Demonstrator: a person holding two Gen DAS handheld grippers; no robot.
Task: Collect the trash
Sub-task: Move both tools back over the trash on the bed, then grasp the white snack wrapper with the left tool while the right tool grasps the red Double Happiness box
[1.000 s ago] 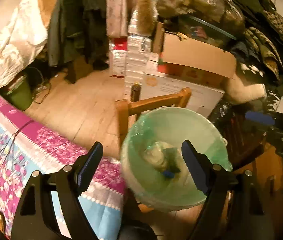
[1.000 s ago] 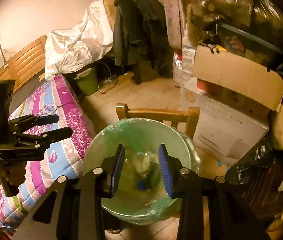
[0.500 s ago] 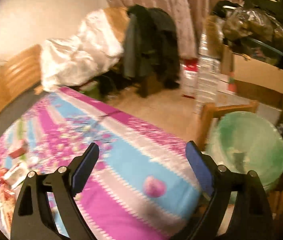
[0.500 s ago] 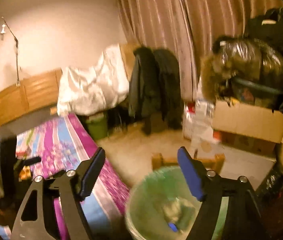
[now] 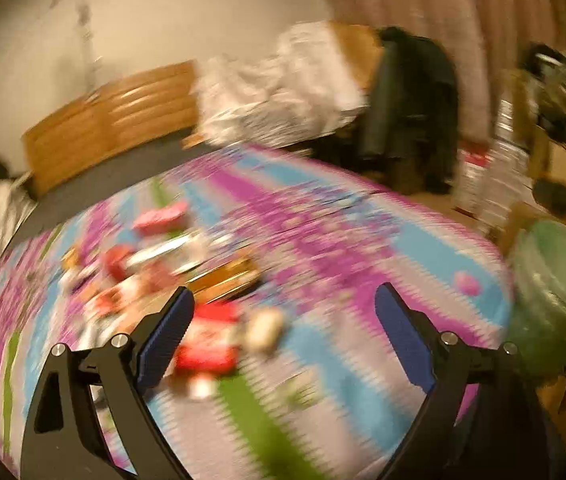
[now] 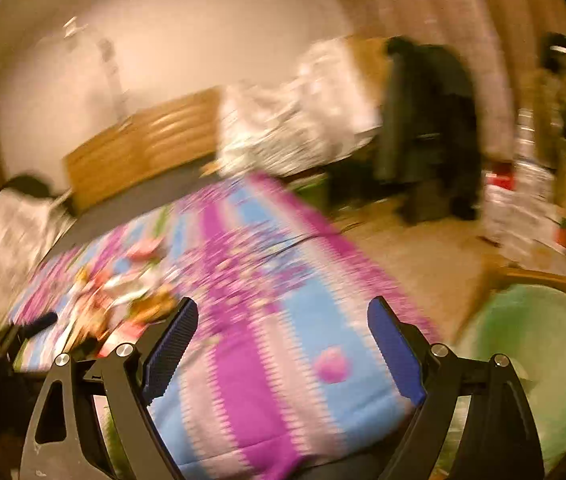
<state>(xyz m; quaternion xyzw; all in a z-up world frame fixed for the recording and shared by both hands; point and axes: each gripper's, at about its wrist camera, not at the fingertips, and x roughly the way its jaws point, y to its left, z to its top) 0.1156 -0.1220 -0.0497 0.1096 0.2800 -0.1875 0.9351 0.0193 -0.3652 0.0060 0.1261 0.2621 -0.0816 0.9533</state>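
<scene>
Both frames are motion-blurred; no label or writing can be read. The left gripper (image 5: 281, 332) and right gripper (image 6: 281, 338) are both opening, fingers wide, nothing between them. Wrappers (image 5: 203, 344) lie scattered mid-bed on the patterned bedspread (image 5: 363, 248). The green-lined bin (image 6: 543, 360) stands just beside the bed's foot corner.

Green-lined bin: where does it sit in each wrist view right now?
Left wrist: bin at the right edge, beyond the right finger.
Right wrist: bin at the lower right, partly behind the right finger.
Shared landmark: the patterned bedspread, whose corner ends just left of the bin in both.
</scene>
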